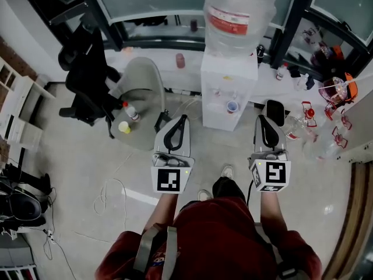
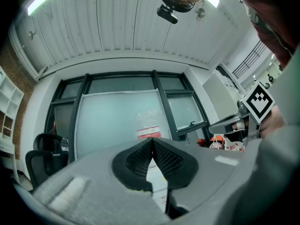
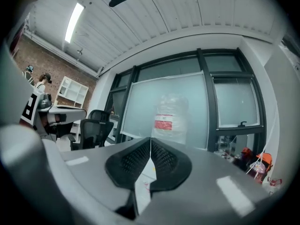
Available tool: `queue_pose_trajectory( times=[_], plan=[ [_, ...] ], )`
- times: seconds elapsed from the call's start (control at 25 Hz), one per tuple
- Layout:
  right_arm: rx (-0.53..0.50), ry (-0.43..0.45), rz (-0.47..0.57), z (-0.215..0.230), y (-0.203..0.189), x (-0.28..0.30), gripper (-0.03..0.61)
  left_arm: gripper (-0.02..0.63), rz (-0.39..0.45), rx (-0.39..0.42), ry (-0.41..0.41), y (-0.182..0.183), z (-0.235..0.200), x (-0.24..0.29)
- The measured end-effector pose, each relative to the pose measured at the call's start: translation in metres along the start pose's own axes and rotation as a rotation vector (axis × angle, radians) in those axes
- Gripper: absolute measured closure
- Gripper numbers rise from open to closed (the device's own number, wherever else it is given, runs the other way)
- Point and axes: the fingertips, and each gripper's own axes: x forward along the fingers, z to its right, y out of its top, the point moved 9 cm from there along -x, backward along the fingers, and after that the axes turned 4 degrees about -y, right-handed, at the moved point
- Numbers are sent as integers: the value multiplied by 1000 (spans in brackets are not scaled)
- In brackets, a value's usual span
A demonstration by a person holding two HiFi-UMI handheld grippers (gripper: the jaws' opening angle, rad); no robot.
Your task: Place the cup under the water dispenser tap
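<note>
White cup [image 1: 232,106] stands in the water dispenser [image 1: 228,74] recess below the taps, and both grippers are empty.

From the left: a black office chair [image 1: 87,77], then a round grey tabletop [image 1: 140,77] carrying a small bottle [image 1: 132,113]. Next comes the left gripper [image 1: 184,119], its jaws pressed together on nothing. The cup looks small, light and thin-walled, so it would probably tip or crush easily. A gentle hold across its side wall at mid-height would suit it. The right gripper [image 1: 261,119] also has its jaws closed, with nothing between them. Clear bottles [image 1: 297,124] on the floor crowd the dispenser's right side, while the front approach looks open.
</note>
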Motion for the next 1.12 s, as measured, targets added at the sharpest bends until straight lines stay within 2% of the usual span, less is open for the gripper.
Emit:
queue_pose_trajectory(
  times=[0.56,1.12],
  plan=[
    [-44,-16,23,10,5,-3,577,615,3,11,-34,2,8,16],
    [-29,-34,21,25,-2,-4,577,615,16,30,-43,5,18,23]
  ],
)
